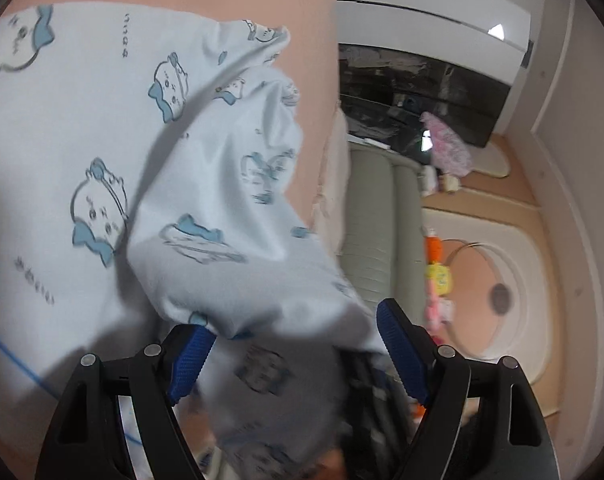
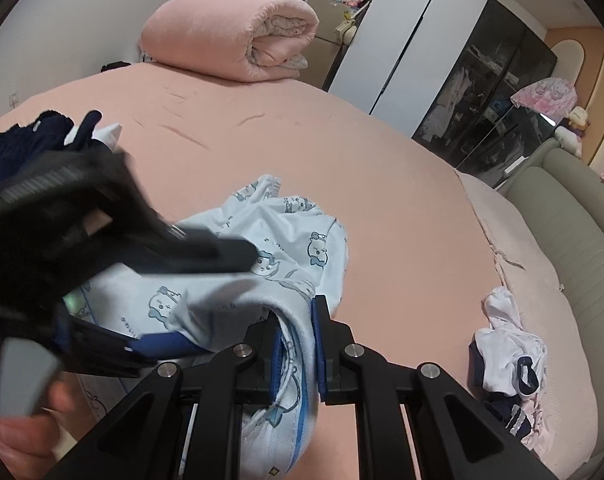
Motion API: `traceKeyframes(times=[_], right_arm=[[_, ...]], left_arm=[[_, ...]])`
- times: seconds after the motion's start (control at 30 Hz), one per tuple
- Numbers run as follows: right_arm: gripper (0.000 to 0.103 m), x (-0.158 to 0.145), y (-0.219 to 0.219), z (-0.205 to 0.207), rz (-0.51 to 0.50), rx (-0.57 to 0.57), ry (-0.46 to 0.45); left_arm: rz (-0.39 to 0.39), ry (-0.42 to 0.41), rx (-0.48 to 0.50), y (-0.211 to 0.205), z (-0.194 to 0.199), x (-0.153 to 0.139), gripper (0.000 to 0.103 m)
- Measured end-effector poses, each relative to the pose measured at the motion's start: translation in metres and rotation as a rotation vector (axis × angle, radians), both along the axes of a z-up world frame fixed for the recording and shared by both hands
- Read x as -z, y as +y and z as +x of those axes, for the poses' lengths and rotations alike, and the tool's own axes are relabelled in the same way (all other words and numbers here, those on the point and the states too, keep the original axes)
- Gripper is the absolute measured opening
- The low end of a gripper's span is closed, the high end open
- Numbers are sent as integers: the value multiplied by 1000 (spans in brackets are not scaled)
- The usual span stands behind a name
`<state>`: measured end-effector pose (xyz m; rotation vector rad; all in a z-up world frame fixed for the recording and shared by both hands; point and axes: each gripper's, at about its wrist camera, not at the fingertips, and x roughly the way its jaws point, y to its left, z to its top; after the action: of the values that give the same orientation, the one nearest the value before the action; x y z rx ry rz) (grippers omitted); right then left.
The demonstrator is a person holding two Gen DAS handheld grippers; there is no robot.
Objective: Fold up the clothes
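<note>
A pale blue cartoon-print garment (image 2: 297, 232) lies bunched on the pink bed (image 2: 382, 168), near its front edge. The right gripper (image 2: 297, 344) has its jaws clamped on a fold of the garment. The left gripper (image 1: 297, 354) holds its jaws apart, cloth draped between them. Behind the garment sits a rolled pink blanket (image 2: 229, 36); a white-and-navy clothes heap (image 2: 510, 356) lies to its right.

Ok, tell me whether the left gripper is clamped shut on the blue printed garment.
No, the left gripper stands wide open, its blue pads far apart, with the garment only draped loosely between them.
</note>
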<state>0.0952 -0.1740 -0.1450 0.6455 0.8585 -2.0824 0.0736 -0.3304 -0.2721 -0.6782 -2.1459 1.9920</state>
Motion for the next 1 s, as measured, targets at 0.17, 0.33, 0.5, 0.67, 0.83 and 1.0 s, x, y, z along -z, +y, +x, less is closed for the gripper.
traceKeyframes(times=[0.17,0.33,0.5,0.67,0.83,1.0], right_arm=[[11,-1,4,-5,-7,6,-24],[11,-3,5,-14,-18,19,-78],[12,8,11,-10,-19,-16,-115],[47,26,15,-1,18,-39,-51],[73,40,24,15,38,-37,154],[74,70,17,29,159,-64,370]], left_arm=[[-46,-7,-9,-6,5,2,79],[-126,7,-61,-11,14,-3,64],[-137,-26,-69,-13,13,-3,36],[-157,-7,-79,-11,13,-8,32],[-219,6,-66,-13,6,-21,24],[-193,39,-56,-15,-2,-25,24]])
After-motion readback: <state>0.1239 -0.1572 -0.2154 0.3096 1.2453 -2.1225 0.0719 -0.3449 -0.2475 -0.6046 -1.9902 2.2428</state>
